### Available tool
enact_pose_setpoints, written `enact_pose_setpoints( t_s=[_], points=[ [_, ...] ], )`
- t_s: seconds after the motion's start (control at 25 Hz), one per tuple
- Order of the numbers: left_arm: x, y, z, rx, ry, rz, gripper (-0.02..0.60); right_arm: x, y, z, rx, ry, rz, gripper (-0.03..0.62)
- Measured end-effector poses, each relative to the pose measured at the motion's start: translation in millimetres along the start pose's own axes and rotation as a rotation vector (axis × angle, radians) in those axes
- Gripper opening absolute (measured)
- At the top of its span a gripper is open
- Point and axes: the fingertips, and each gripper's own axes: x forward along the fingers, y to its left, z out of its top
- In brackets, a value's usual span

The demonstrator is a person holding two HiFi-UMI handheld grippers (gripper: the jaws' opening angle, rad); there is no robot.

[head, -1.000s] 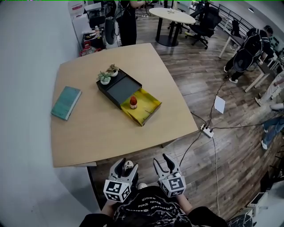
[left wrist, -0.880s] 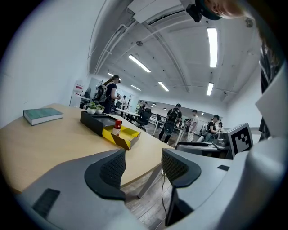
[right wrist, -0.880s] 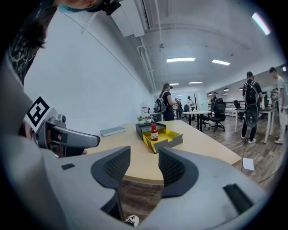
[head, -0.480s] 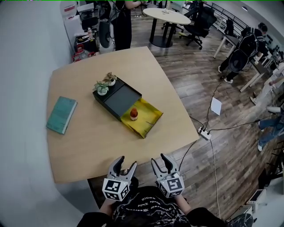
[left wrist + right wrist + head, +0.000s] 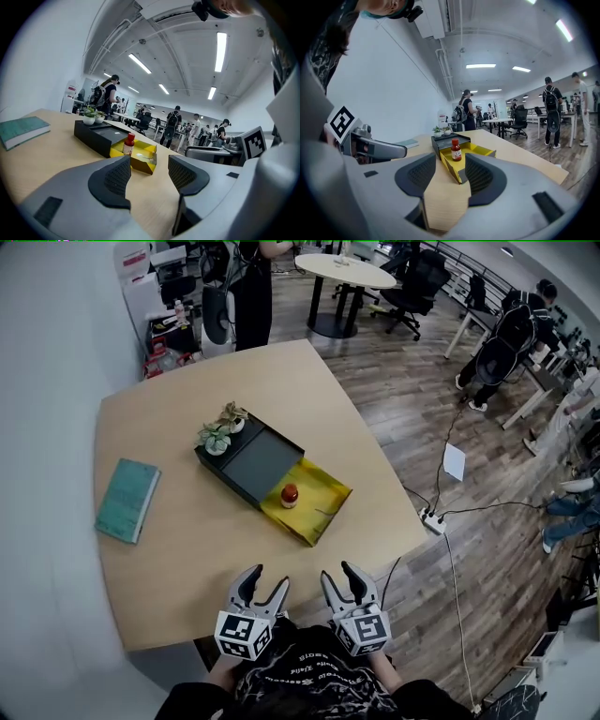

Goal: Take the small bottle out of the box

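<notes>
A small bottle (image 5: pixel 290 495) with a red cap stands upright in the pulled-out yellow drawer (image 5: pixel 320 507) of a black box (image 5: pixel 248 457) on the wooden table. It also shows in the left gripper view as the bottle (image 5: pixel 128 143) and in the right gripper view as the bottle (image 5: pixel 456 150). My left gripper (image 5: pixel 263 589) and right gripper (image 5: pixel 343 579) hover side by side over the table's near edge, well short of the box. Both are open with nothing between their fingers.
Two small potted plants (image 5: pixel 221 427) sit on the box's far end. A teal book (image 5: pixel 127 499) lies at the table's left. Beyond the table are office chairs, a round white table (image 5: pixel 342 271), people, and a power strip (image 5: pixel 432 520) with cables on the wood floor.
The view has closed in on the table: both grippers now sit over its near edge instead of off it. Their jaws stay open.
</notes>
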Motion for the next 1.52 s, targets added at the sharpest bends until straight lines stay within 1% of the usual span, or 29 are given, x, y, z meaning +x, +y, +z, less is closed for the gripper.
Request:
enact_pose_setpoints(
  t_s=[0.12,0.44,0.64,1.0,1.24,1.4,1.52],
  points=[
    [5,7,9,0.006,-0.009,-0.008,0.256,8,0,0,0.009,0.0,-0.008,0.207],
    [13,18,10,-0.009,-0.015,0.039,0.256,27,-5,3,0.003,0.013,0.026,0.207],
    [18,24,15,-0.015,-0.024,0.099,0.256,45,-13,5,-0.001,0.029,0.076,0.207],
    [23,34,30,-0.039,-0.041,0.21,0.256,79,-30,33,-0.029,0.015,0.159,0.207],
    [25,45,31,-0.052,-0.052,0.262,0.256,108,-32,40,-0.064,0.033,0.235,0.207],
    [24,52,33,-0.057,-0.061,0.295,0.256,126,-30,47,-0.091,0.033,0.271,0.207],
    [22,55,35,-0.066,-0.062,0.317,0.256,139,-27,49,-0.109,0.053,0.301,0.207]
  ],
)
